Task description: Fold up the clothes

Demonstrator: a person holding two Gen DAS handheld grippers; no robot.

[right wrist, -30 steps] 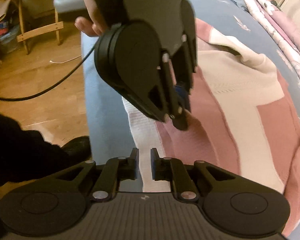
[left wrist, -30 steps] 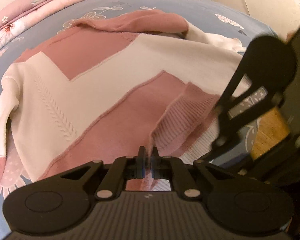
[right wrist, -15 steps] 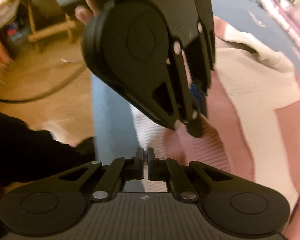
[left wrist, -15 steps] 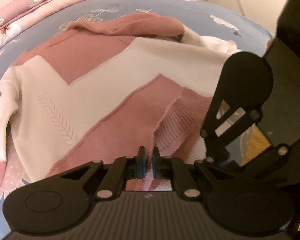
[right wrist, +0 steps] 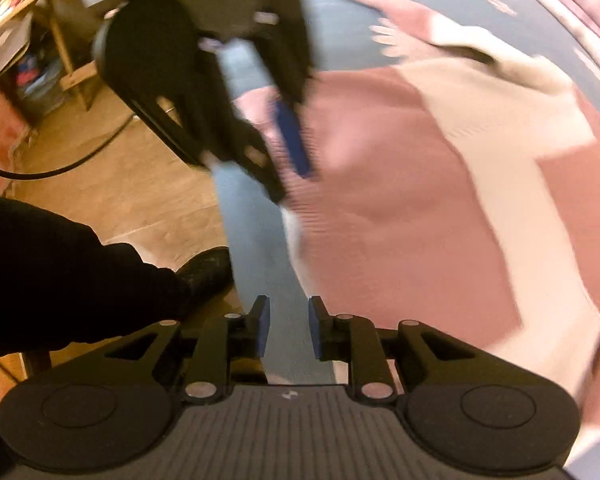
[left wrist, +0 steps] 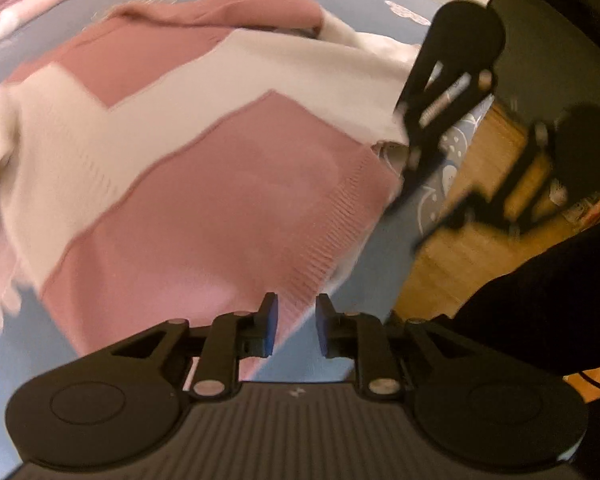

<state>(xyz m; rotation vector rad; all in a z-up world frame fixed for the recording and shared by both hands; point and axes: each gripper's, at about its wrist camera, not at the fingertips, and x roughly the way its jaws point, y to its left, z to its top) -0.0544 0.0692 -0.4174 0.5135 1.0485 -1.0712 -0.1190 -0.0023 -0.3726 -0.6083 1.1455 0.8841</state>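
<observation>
both grippers have just been opening over the pink and cream sweater (left wrist: 204, 184) spread on the blue bed (left wrist: 372, 280). left gripper (left wrist: 292, 326) apart, hem edge beneath, unpinched. right gripper (right wrist: 284, 328) apart over bare sheet. smooth flat before regrasping.

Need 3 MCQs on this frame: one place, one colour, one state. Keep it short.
1. The sweater lies on:
A. a blue bedsheet
B. the wooden floor
C. a chair

2. The sweater's colours:
A. green and black
B. pink and cream
C. all white

3. The left gripper is:
A. clamped on the hem
B. open, nothing pinched
C. out of view

Key: 1 A, blue sheet shows around the knit. 2 B, pink and cream blocks. 3 B, a clear gap between the blue pads; its jaws have just been opening, the hem lying below them.
</observation>
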